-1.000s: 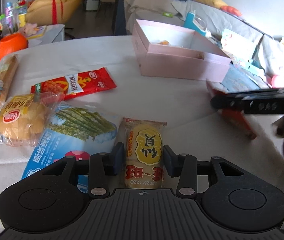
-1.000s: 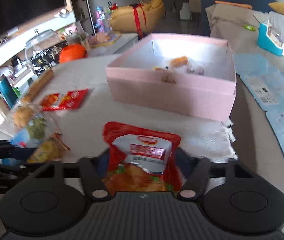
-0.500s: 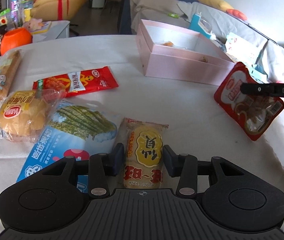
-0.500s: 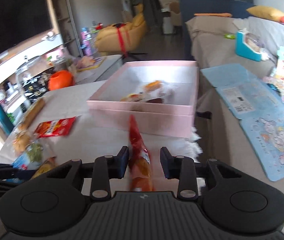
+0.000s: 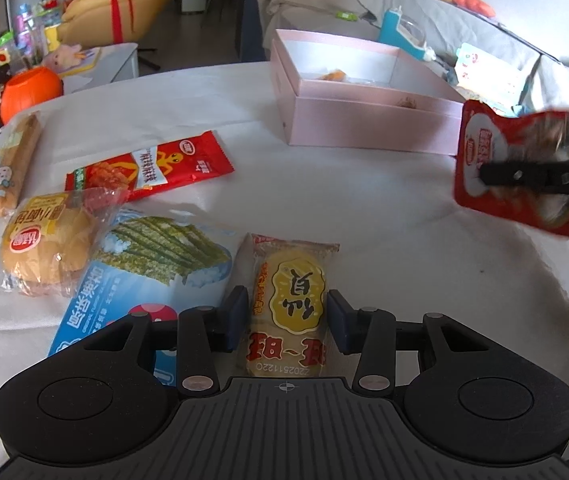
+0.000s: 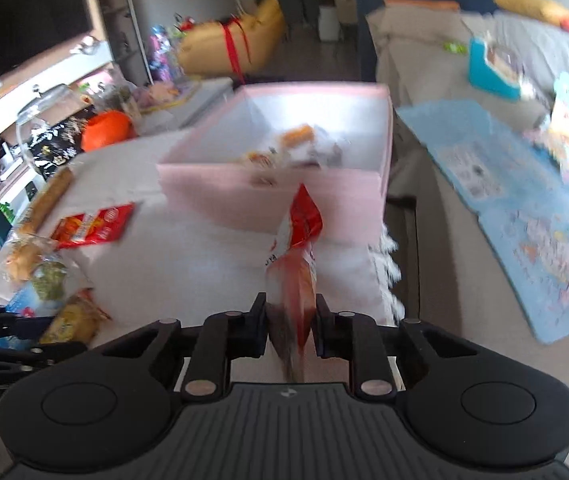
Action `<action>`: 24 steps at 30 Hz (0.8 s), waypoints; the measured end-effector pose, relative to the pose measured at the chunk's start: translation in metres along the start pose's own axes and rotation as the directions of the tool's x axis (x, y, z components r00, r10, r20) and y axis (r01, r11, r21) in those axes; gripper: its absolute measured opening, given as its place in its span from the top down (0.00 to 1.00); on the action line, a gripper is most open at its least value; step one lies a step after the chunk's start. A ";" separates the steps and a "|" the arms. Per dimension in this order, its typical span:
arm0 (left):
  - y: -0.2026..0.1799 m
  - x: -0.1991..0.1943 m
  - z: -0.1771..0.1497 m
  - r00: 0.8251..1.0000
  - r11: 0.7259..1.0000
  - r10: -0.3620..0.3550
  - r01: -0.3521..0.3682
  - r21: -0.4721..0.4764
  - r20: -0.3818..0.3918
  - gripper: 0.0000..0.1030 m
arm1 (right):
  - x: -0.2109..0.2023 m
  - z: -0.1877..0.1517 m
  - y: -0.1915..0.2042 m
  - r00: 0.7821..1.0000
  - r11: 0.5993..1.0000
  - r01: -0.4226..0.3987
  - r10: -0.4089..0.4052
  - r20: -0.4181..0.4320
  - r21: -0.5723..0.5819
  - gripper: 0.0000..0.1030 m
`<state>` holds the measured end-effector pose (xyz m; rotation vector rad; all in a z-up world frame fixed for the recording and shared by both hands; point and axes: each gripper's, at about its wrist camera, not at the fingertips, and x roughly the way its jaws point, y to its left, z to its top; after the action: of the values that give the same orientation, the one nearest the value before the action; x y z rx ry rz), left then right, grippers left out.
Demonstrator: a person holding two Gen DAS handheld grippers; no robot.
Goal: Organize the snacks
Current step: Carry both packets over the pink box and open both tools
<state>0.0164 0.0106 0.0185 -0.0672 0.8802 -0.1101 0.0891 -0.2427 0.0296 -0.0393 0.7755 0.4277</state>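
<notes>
My right gripper (image 6: 289, 326) is shut on a red snack pouch (image 6: 298, 256) and holds it edge-on in the air before the open pink box (image 6: 280, 196); the pouch also shows in the left wrist view (image 5: 518, 166). The pink box (image 5: 364, 120) holds a few small snacks. My left gripper (image 5: 284, 318) is open, its jaws either side of a yellow rice-cracker pack (image 5: 290, 304) lying on the white tablecloth (image 5: 384, 232).
On the cloth at the left lie a red spicy-snack packet (image 5: 150, 168), a bagged bun (image 5: 44, 240), a blue seaweed-snack bag (image 5: 140, 276) and a long wrapped stick (image 5: 12, 164). An orange pumpkin pot (image 5: 30, 92) stands behind. Blue packaging (image 6: 524, 216) lies right of the box.
My right gripper has lifted the red pouch off the table and carried it up towards the pink box, turning it edge-on. My left gripper stays open around the yellow pack.
</notes>
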 end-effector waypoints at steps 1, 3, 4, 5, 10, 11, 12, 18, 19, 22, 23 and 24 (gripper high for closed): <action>0.000 0.000 0.000 1.000 1.000 0.003 -0.003 0.005 -0.001 0.55 | -0.005 0.001 0.001 1.000 1.000 -0.008 0.008 0.011 -0.007 0.80; 0.000 -0.001 0.001 1.000 1.000 0.008 -0.008 0.013 -0.004 0.58 | -0.013 0.002 0.003 0.999 1.000 -0.027 0.027 0.028 -0.010 0.80; 0.001 -0.003 0.001 1.000 1.000 -0.003 0.003 0.009 -0.003 0.61 | -0.016 0.003 0.004 0.999 0.999 -0.033 0.033 0.035 -0.009 0.80; 0.002 -0.005 0.002 0.999 0.999 -0.036 0.036 -0.001 0.004 0.61 | -0.019 0.004 0.004 0.998 0.999 -0.039 0.039 0.043 -0.007 0.80; -0.001 -0.018 0.018 0.988 0.992 -0.122 0.122 0.010 0.094 0.61 | -0.032 0.010 0.004 0.995 0.998 -0.067 0.067 0.077 0.007 0.80; -0.002 -0.021 0.025 0.983 0.990 -0.141 0.140 0.016 0.115 0.61 | -0.036 0.012 0.003 0.994 0.997 -0.072 0.071 0.088 0.006 0.80; -0.004 -0.024 0.033 0.978 0.986 -0.164 0.163 0.021 0.132 0.61 | -0.040 0.016 0.003 0.992 0.997 -0.076 0.076 0.104 0.004 0.80; -0.019 -0.030 0.139 0.898 0.950 -0.310 0.303 0.071 0.313 0.55 | -0.058 0.076 0.009 0.966 0.999 0.004 0.009 0.259 -0.050 0.80; -0.018 -0.017 0.162 0.884 0.936 -0.347 0.348 0.054 0.315 0.53 | -0.057 0.096 0.010 0.953 0.998 0.034 -0.017 0.301 -0.053 0.80; -0.007 0.035 0.202 0.921 0.938 -0.326 0.343 -0.047 0.214 0.58 | -0.036 0.144 0.011 0.944 0.994 0.074 -0.046 0.325 -0.075 0.72; -0.001 0.042 0.202 0.927 0.943 -0.306 0.327 -0.066 0.215 0.58 | -0.024 0.158 0.010 0.961 0.996 0.050 -0.026 0.276 -0.080 0.60; 0.007 0.042 0.196 0.926 0.943 -0.300 0.325 -0.075 0.230 0.58 | -0.016 0.164 0.008 0.969 0.997 0.030 -0.013 0.246 -0.069 0.56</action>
<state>0.1946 0.0149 0.1101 -0.3209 0.6520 -0.3470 0.1852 -0.2101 0.1594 -0.0608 0.5156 0.4307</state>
